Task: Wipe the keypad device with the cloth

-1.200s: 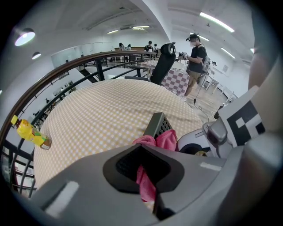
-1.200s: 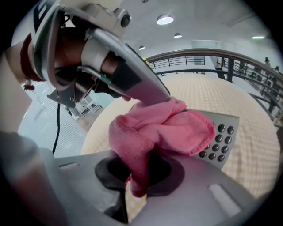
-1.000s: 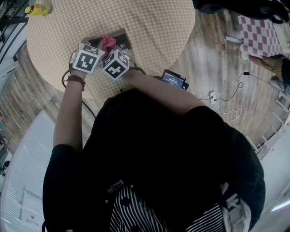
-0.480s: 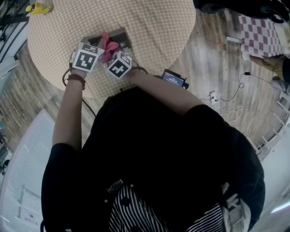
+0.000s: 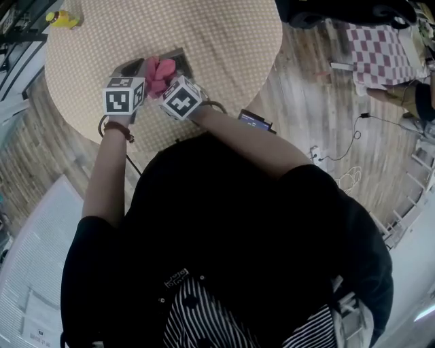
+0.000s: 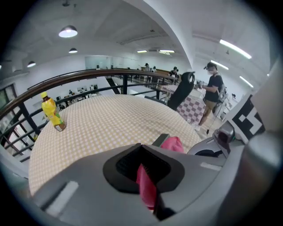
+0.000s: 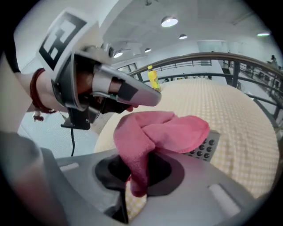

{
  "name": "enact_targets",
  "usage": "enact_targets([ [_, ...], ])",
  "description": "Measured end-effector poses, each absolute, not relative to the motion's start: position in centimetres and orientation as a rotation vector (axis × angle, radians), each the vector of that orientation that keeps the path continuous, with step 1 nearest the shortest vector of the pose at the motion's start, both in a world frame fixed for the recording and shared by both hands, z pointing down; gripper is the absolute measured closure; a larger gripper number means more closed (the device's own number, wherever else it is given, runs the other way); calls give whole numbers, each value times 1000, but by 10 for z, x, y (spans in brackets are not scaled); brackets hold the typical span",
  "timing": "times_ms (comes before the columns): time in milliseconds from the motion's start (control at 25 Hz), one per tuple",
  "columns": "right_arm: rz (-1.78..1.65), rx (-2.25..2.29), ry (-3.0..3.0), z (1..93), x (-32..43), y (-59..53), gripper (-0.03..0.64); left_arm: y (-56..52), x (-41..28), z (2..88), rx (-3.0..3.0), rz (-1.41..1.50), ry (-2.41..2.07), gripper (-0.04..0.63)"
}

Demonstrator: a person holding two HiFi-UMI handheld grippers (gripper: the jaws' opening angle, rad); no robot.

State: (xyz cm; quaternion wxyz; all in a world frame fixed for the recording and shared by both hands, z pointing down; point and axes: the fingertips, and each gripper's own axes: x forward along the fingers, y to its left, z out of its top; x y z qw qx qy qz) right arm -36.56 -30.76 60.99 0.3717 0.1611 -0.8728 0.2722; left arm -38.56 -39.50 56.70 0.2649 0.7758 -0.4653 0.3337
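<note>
On the round checked table (image 5: 224,41) lies the grey keypad device (image 5: 181,62), with dark buttons (image 7: 204,149) showing in the right gripper view. A pink cloth (image 5: 158,72) is bunched over it and hides most of it. My left gripper (image 5: 137,79) is shut on one strip of the cloth (image 6: 146,185). My right gripper (image 5: 167,81) is shut on another fold of the cloth (image 7: 141,154), close beside the left one. The left gripper's body (image 7: 110,84) shows just above the cloth in the right gripper view.
A yellow bottle (image 5: 61,18) stands at the table's far left edge. A small dark screen device (image 5: 255,121) sits off the table's near edge by my right arm. Cables (image 5: 340,153) lie on the wooden floor. A person (image 6: 214,95) stands beyond the table by a checked cloth (image 5: 377,54).
The two grippers, side by side a second ago, have drawn apart, the left one going left. The pink cloth between them shows more and lies wider over the device.
</note>
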Motion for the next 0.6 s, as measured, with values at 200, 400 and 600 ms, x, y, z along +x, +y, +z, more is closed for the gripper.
enact_targets([
  [200, 724, 549, -2357, 539, -349, -317, 549, -376, -392, 502, 2134, 599, -1333, 604],
  [400, 639, 649, -2472, 465, -342, -314, 549, -346, -406, 437, 2199, 407, -1401, 604],
  [600, 621, 765, -2564, 396, -335, -309, 551, -323, -403, 369, 2306, 222, -1448, 603],
])
